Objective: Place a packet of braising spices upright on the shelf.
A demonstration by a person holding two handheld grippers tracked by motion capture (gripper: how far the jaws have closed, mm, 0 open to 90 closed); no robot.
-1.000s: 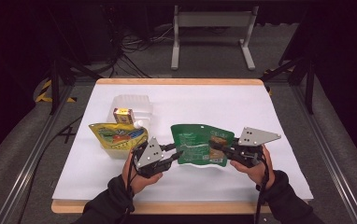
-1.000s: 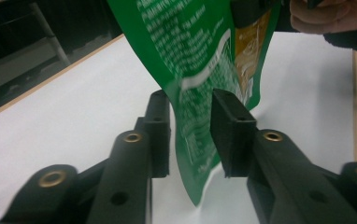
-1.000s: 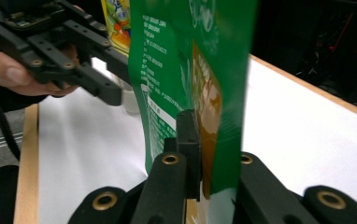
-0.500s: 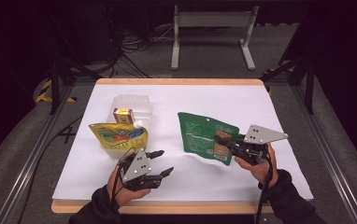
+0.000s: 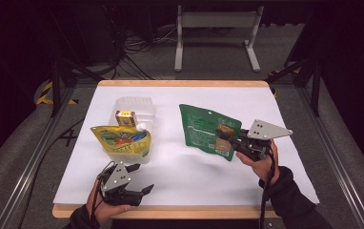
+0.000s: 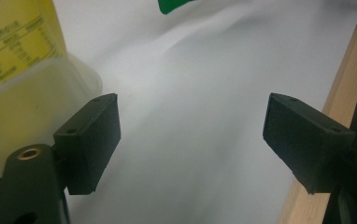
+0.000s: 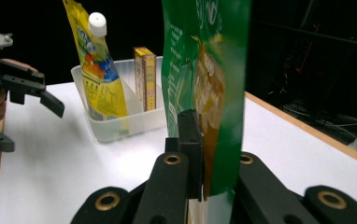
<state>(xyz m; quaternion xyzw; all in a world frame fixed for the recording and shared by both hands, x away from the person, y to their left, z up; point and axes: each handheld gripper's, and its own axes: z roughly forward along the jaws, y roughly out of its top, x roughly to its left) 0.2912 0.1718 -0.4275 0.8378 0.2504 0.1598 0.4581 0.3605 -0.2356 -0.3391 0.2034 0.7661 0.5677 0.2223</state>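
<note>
Clearly, the right gripper (image 5: 224, 135), at the right centre of the high view, has its jaws clamped on the lower edge of the green pouch (image 5: 208, 130); in the right gripper view the black pads pinch that pouch (image 7: 204, 93) so it stands upright, filling the middle of the frame. The pouch hangs clear of the white table cover (image 5: 189, 167), just right of the frame's centre.

At the lower left of the high view, the left gripper (image 5: 142, 179) has its jaws spread apart, having just been opening, with nothing between them. In the left gripper view only the bare white cover (image 6: 190, 140) lies between the two pads, and the clear plastic tub (image 6: 36, 98) sits just beside the left-hand pad.

Outward from there, that tub (image 5: 144, 107) stands left of centre in the high view, holding a yellow spouted pouch (image 5: 121, 139) against its near wall and a small yellow box (image 5: 125, 117) behind it. The wooden table edge (image 5: 180, 213) runs along the bottom, and a grey metal stand (image 5: 216, 19) sits on the floor at the top.
</note>
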